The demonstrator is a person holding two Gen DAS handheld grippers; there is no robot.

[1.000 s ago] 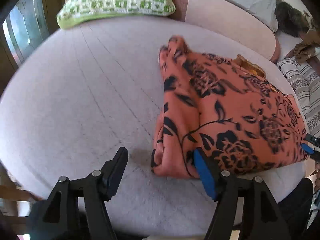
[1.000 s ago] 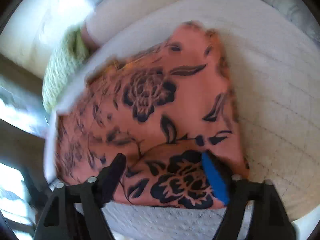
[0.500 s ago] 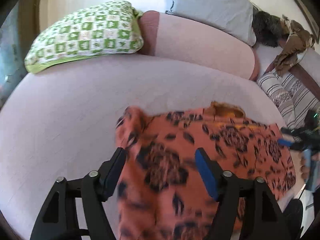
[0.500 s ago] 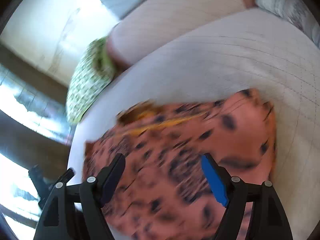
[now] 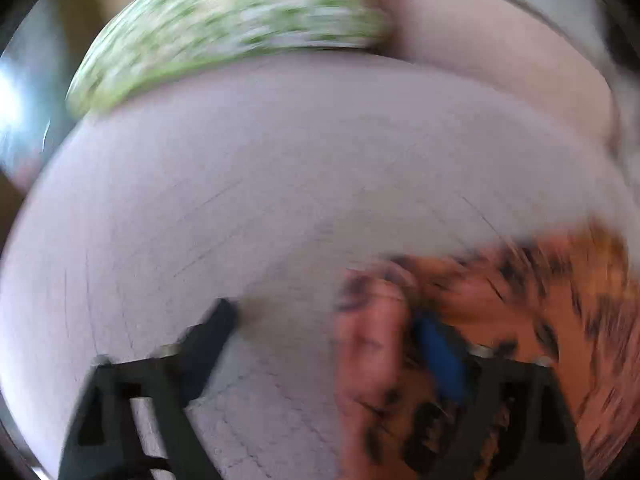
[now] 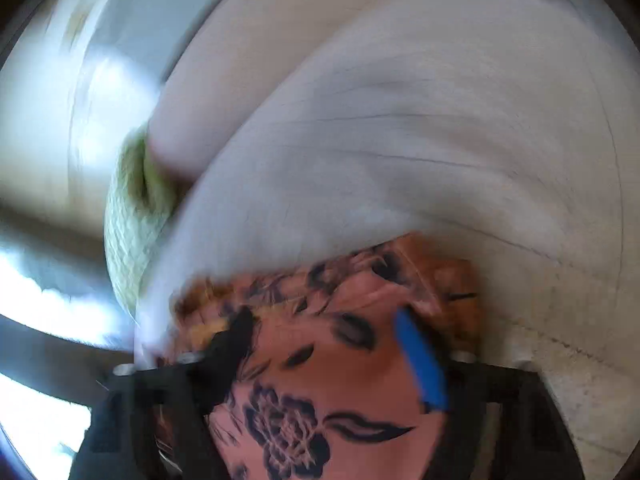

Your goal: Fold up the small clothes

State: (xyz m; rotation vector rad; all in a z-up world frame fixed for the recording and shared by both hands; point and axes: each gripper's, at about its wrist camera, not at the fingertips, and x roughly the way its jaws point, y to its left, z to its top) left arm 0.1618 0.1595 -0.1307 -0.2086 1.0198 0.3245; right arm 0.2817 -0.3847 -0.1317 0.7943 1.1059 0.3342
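While both views were smeared by motion blur, you could still make out the salmon-orange garment with the black flower print (image 5: 500,320) lying on the pale lilac quilted bed cover (image 5: 240,208), at the near edge of the bed. In your left wrist view it filled the lower right corner, bunched into a fold that rose between the fingers of your left gripper (image 5: 324,332). That gripper's jaws stood wide and had just been opening further; its black left finger (image 5: 212,336) sat over bare cover, well clear of the cloth, and the blue-padded right finger (image 5: 440,356) lay against or just over the fabric, though the blur hid whether it touched. Nothing was pinched there.

In your right wrist view the same garment spread across the bottom centre, a large dark rose printed on the part nearest the camera. Your right gripper (image 6: 324,332) straddled it, with the black finger (image 6: 236,340) at the cloth's left margin and the blue pad (image 6: 420,360) over its right part. Those jaws stood moderately apart and had just been closing in, with cloth between them; whether the pads actually pressed on it could not be told.

Beyond the garment, a green-and-white checked pillow (image 5: 224,28) rested at the far side of the bed, beside a pinkish bolster cushion (image 5: 500,52).
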